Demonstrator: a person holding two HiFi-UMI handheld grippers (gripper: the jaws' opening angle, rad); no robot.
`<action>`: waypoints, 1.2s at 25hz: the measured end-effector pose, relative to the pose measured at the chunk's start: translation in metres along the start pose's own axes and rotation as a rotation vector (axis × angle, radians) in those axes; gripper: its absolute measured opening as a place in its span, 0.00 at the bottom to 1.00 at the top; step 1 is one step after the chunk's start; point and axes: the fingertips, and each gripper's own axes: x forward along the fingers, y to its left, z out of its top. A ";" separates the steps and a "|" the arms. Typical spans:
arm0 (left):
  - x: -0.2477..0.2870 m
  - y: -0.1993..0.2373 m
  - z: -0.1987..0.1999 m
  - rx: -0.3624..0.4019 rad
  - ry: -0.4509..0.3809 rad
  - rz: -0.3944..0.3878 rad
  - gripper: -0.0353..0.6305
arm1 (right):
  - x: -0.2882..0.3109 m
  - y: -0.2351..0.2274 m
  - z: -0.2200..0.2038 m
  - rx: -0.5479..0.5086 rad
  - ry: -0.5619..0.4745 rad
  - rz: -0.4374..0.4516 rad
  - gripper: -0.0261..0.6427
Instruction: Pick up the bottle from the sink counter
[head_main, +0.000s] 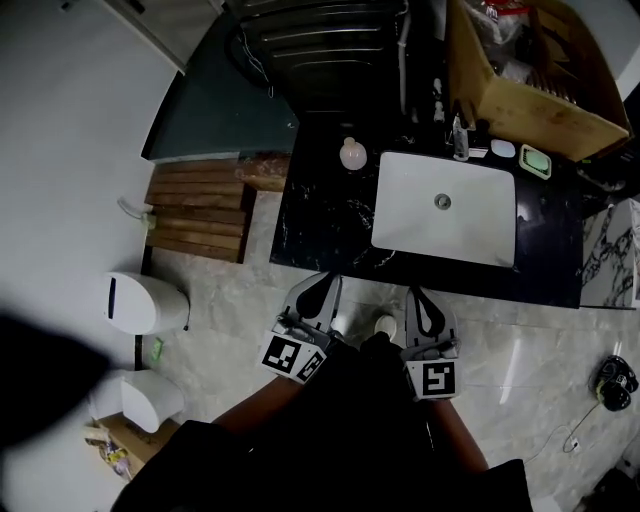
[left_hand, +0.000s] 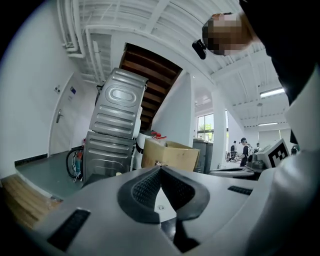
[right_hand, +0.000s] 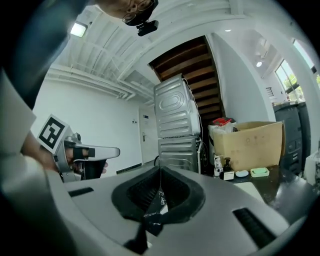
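White bottle (head_main: 352, 154) stands well ahead of left gripper (head_main: 325, 285) and right gripper (head_main: 421, 295).

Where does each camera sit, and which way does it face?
Head view: on the person's head, looking down at sink; arms, left claw, right claw show.
Left gripper view: on left claw, looking level along its shut jaws at stacked machines.
Right gripper view: on right claw, same way; left claw at its left.
All share the cardboard box.
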 end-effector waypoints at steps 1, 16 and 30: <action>0.001 0.002 -0.003 -0.009 0.008 0.009 0.07 | 0.002 0.001 0.000 0.007 0.001 0.015 0.10; 0.056 0.048 -0.017 -0.046 0.049 -0.004 0.07 | 0.047 -0.029 0.002 0.002 0.027 0.015 0.10; 0.130 0.138 -0.009 -0.049 0.046 0.005 0.08 | 0.187 -0.027 0.016 -0.064 0.036 0.068 0.10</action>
